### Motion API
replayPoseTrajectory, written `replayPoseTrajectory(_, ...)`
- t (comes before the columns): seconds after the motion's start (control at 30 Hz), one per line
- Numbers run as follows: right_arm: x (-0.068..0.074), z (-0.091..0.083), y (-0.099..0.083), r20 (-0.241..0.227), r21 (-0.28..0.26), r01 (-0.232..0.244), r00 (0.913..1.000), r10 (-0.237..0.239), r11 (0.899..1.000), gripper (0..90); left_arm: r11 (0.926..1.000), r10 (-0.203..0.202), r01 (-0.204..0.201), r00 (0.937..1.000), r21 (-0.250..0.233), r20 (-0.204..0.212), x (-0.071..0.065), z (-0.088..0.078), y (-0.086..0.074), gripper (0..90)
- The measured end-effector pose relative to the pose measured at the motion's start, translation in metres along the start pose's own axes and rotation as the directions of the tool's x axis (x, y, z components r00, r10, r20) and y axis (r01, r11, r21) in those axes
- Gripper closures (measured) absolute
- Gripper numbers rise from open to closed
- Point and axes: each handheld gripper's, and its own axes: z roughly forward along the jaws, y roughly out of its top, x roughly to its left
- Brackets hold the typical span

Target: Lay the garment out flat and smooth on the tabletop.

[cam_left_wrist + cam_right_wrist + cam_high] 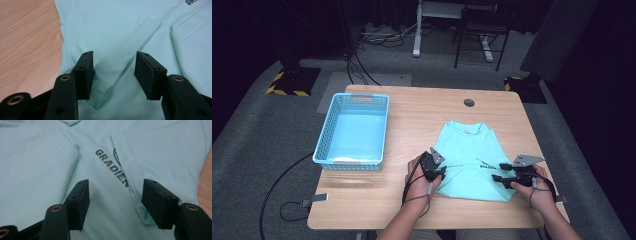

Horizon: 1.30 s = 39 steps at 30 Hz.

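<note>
A mint-green T-shirt lies flat on the wooden table, both sleeves folded in over its front. My left gripper rests low over the shirt's left side with its jaws open. In the left gripper view, the folded sleeve's stitched hem runs between the open jaws of the left gripper, and the pads do not press on it. My right gripper sits at the shirt's right side, also open. In the right gripper view, dark printed lettering on the T-shirt lies ahead of the right gripper.
A light blue plastic basket stands on the table's left half. A round cable hole sits near the far edge. Bare wood lies between basket and shirt. Chair and desk legs stand on the grey floor beyond.
</note>
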Motion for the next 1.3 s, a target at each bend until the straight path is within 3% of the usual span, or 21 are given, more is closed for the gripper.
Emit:
replayPoseTrajectory(0.17,-0.008,-0.010,-0.009,0.005,0.014,0.006,1.0000,-0.006,1.000,39.6,1.0000,-0.008,0.008,0.9988,0.002,0.048,-0.011,-0.003,-0.001,52.5)
replayPoseTrajectory(0.37,-0.011,-0.014,-0.017,0.009,-0.018,-0.003,1.0000,0.003,1.000,39.4,0.9986,0.046,-0.046,0.9987,-0.026,0.022,-0.020,-0.004,0.004,46.9)
replayPoseTrajectory(0.57,-0.012,-0.013,-0.023,0.007,-0.067,-0.015,0.9998,0.016,0.998,39.6,0.9956,0.085,-0.084,0.9962,-0.042,0.021,-0.027,-0.003,0.015,44.9)
replayPoseTrajectory(0.87,-0.012,-0.013,-0.023,0.010,-0.068,-0.014,0.9998,0.015,0.998,39.6,0.9909,0.131,-0.129,0.9909,-0.036,0.033,-0.033,0.007,0.027,45.4)
replayPoseTrajectory(1.03,-0.012,-0.013,-0.023,0.010,-0.069,-0.014,0.9998,0.015,0.998,39.6,0.9847,0.174,-0.173,0.9841,-0.024,0.038,-0.035,0.016,0.032,47.2)
replayPoseTrajectory(1.3,-0.011,-0.013,-0.023,0.012,-0.070,-0.013,0.9998,0.014,0.997,39.6,0.9824,0.186,-0.187,0.9797,0.000,0.075,-0.038,0.031,0.036,49.0)
